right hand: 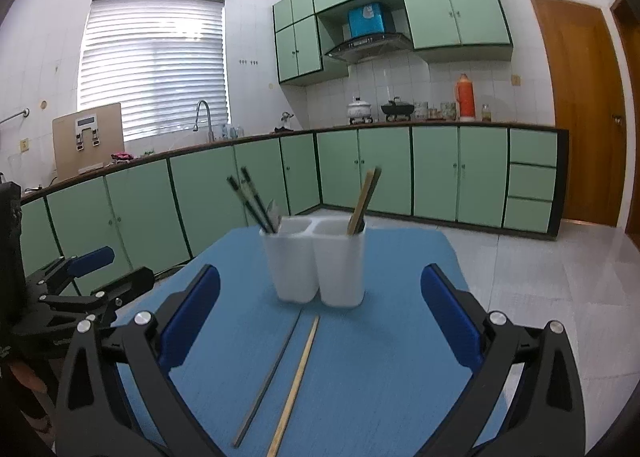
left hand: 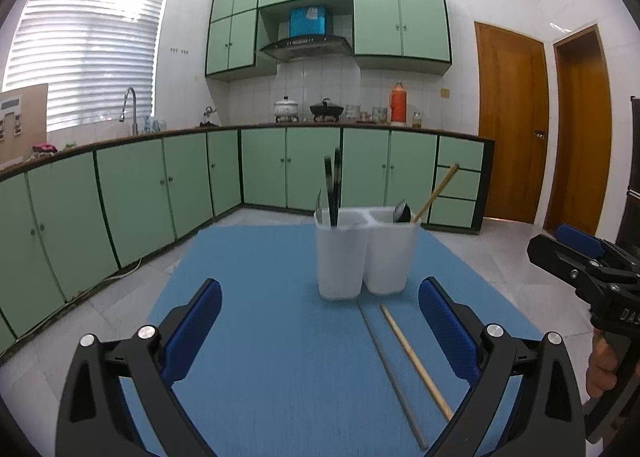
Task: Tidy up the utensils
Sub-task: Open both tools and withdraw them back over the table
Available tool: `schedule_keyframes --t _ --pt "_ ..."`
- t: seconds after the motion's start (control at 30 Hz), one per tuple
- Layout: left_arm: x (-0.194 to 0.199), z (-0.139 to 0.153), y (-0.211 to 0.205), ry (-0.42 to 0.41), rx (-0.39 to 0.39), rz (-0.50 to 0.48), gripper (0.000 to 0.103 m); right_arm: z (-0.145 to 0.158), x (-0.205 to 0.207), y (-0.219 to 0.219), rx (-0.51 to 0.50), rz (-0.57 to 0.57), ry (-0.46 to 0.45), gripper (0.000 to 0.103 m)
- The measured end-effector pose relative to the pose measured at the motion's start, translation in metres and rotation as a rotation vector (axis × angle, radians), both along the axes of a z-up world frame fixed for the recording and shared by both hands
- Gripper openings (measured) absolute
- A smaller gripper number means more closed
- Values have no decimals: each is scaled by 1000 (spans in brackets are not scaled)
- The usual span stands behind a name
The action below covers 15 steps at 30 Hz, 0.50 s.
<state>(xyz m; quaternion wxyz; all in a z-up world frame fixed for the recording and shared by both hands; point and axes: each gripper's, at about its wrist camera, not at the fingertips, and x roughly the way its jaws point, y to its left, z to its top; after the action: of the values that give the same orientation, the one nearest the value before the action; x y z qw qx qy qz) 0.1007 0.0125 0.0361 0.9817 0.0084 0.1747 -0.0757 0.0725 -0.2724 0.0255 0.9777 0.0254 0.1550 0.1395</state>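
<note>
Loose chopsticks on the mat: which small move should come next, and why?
Probably lower the right gripper onto the wooden chopstick. Both grippers are open and empty, and the wooden chopstick and the grey metal chopstick lie apart on the blue mat before the white two-compartment holder, whose right compartment already holds a wooden one.

The white holder [left hand: 362, 257] at mid-frame looks like smooth matt plastic. Below it lie a pale wooden chopstick [left hand: 416, 363] and a dull grey metal one [left hand: 390, 369] on the matt, finely woven blue counter [left hand: 260, 337]. The blue fingers [left hand: 448, 333] are dimpled.
</note>
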Motion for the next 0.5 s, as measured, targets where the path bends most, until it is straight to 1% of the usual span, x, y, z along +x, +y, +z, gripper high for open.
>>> schedule_keyframes --t 0.3,0.5 --pt "-19 -34 6 75 6 25 97 -33 -25 5 16 -3 63 98" --pt "-29 -50 10 110 1 31 97 -60 -38 9 27 -18 114 97"
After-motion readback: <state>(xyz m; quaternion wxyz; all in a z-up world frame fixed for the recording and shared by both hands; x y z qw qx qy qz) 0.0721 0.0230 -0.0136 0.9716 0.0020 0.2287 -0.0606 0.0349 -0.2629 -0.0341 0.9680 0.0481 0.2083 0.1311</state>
